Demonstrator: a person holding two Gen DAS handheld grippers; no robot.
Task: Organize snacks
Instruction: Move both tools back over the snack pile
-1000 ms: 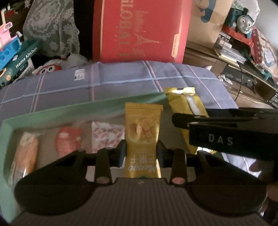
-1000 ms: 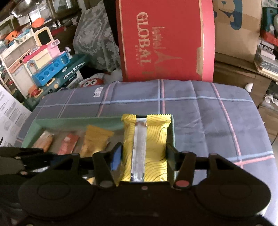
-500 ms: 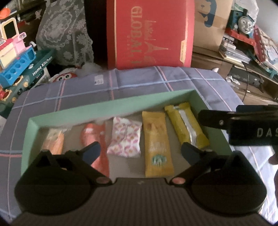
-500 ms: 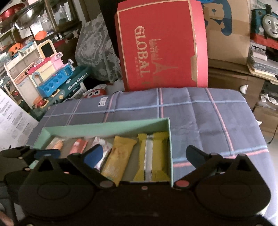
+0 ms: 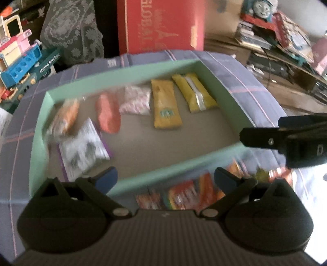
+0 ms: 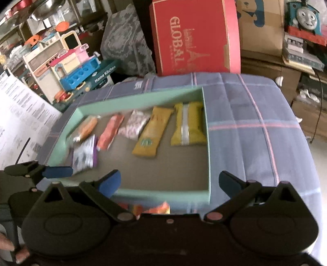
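A mint green tray (image 5: 122,69) (image 6: 206,143) lies on the plaid cloth. In it lie a yellow-gold bar (image 5: 194,92) (image 6: 189,124), a mango packet (image 5: 165,104) (image 6: 153,131), a pink patterned packet (image 5: 136,100) (image 6: 136,124), a red packet (image 5: 108,114) (image 6: 111,131), an orange packet (image 5: 65,116) (image 6: 86,127) and a white-purple packet (image 5: 83,149) (image 6: 84,153). Both grippers are open and empty over the tray's near edge: left gripper (image 5: 165,180), right gripper (image 6: 169,182). Several loose orange snacks (image 5: 190,194) (image 6: 151,208) lie in front of the tray.
A red GLOBAL box (image 5: 161,24) (image 6: 196,38) stands behind the cloth. Toy kitchen boxes (image 6: 77,67) sit at the left, cardboard and a toy train (image 6: 306,16) at the right. A printed sheet (image 6: 18,118) lies at the left edge.
Both grippers let go of their yellow packets, which now lie in the tray, opened wide and pulled back toward the tray's near edge.
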